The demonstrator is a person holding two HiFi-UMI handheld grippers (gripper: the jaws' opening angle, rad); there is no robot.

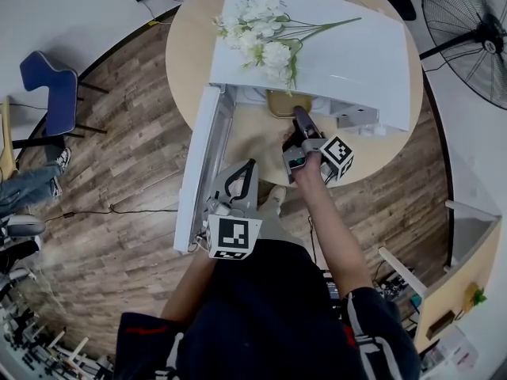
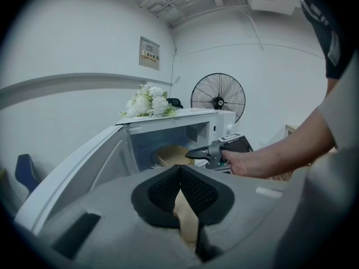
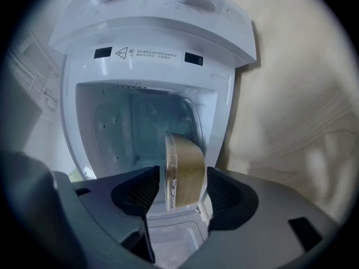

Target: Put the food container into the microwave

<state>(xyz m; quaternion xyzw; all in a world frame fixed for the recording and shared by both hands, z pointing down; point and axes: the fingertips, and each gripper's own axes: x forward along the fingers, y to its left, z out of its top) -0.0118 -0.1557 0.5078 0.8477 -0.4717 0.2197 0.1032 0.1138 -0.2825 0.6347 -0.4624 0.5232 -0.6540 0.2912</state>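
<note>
Right gripper [image 3: 182, 177] is pinching the food container [image 3: 185, 164]. One jaw is on the side with the clear lid and the other is on the brown side. In the head view the food container is right at the open mouth of the white microwave [image 1: 356, 62], at 12 o'clock from the right gripper. Part of it is tucked under the microwave's top. I cannot tell if it touches the floor inside. The person's bare right arm [image 1: 333, 228] reaches up to it from 6 o'clock.

The left gripper [image 1: 247, 169] has its jaws pressed together with nothing in them. It is at about 7 o'clock from the right gripper, well apart from the food container. It is just beside the far end of the open microwave door [image 1: 202, 157]. The door hangs wide open and points to 6 o'clock.

White flowers [image 1: 261, 30] lie on top of the microwave, toward 11 o'clock. The microwave sits on a round wooden table [image 1: 190, 46]. A black fan [image 1: 467, 30] stands at 2 o'clock, and a blue chair [image 1: 47, 85] stands at 9 o'clock on the wood floor.
</note>
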